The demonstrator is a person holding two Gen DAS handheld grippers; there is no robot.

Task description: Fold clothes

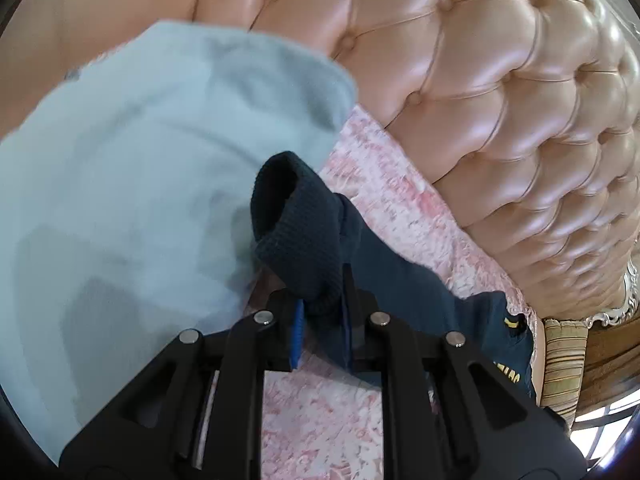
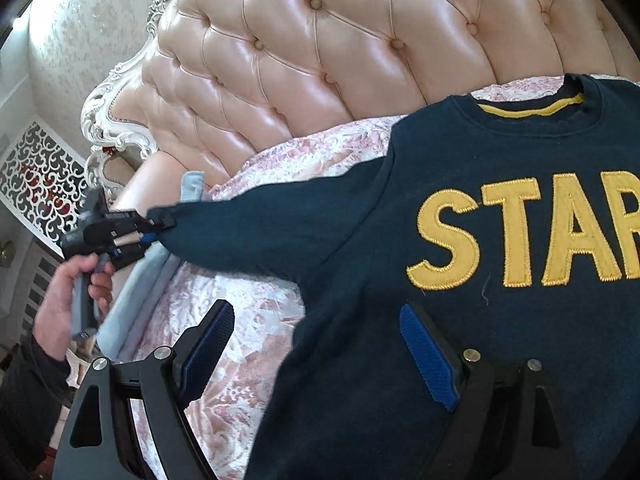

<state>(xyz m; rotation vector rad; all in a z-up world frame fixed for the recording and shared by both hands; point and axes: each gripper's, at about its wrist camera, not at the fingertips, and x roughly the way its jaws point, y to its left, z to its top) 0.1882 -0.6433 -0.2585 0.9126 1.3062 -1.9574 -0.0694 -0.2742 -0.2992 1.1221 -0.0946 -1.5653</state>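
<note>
A navy sweatshirt (image 2: 500, 148) with yellow letters lies face up on the pink floral bedspread (image 2: 248, 320). Its sleeve (image 2: 260, 232) stretches out to the left. My left gripper (image 1: 322, 296) is shut on the ribbed cuff (image 1: 292, 216), which sticks up beyond the blue pads. In the right wrist view that left gripper (image 2: 154, 228) is gripped by a hand (image 2: 60, 308) at the sleeve's end. My right gripper (image 2: 316, 312) is open above the sweatshirt's left side, one finger over the bedspread and the other over the navy fabric, with nothing pinched.
A light blue garment (image 1: 140, 160) lies on the bed beside the cuff. The tufted pink headboard (image 2: 320, 40) rises behind the bed. A striped cushion (image 1: 564, 364) sits at the bed's edge, and a white lattice screen (image 2: 36, 176) stands to the far left.
</note>
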